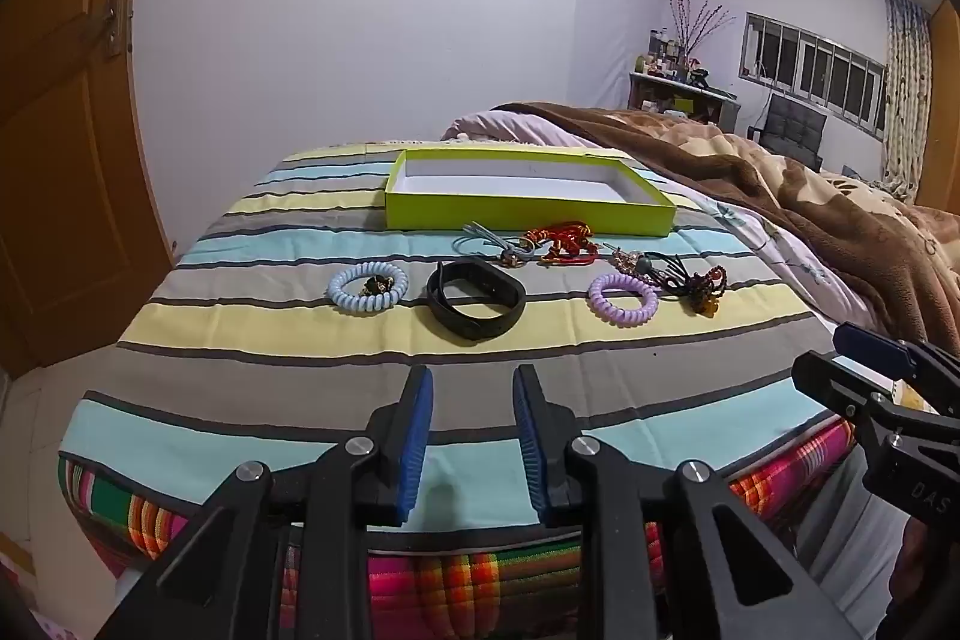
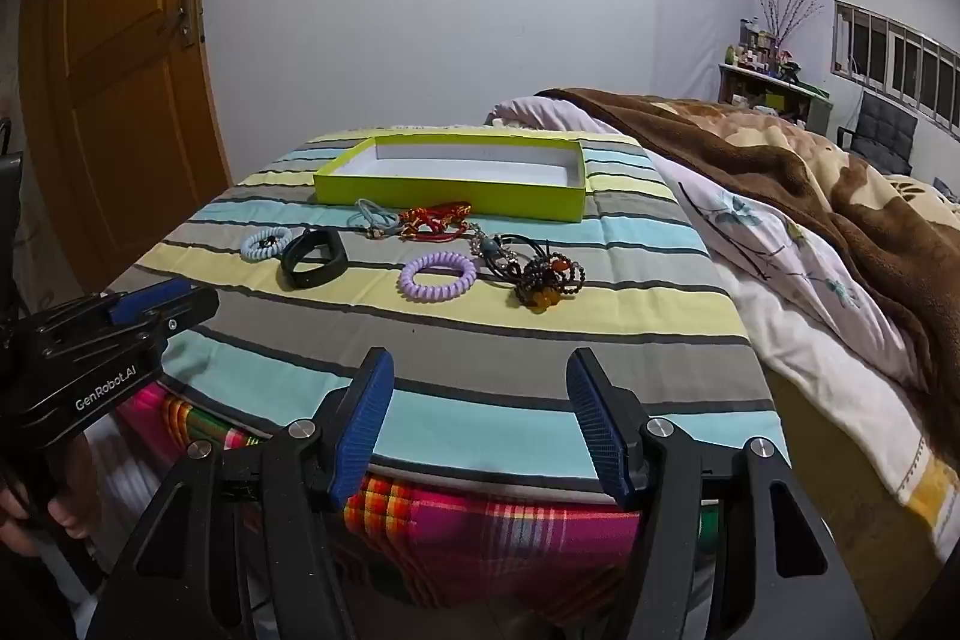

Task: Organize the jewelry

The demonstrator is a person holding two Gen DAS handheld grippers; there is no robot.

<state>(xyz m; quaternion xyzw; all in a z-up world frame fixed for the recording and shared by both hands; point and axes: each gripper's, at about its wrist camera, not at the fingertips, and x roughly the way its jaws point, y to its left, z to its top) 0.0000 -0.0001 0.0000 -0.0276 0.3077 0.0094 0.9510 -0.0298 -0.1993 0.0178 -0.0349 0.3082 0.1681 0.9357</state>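
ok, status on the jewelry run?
Left gripper and right gripper open, empty, short of the items. Green box empty; black band, purple coil tie loose on bedspread. Path clear.

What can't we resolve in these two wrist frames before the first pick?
- Green box: its near wall hides part of the floor in both views.
- Tangled pile: dark beads and cords overlap, so the pieces cannot be counted.
- Charm inside the blue coil tie: too small to identify.
- Right gripper: cut off by the edge in the left wrist view.
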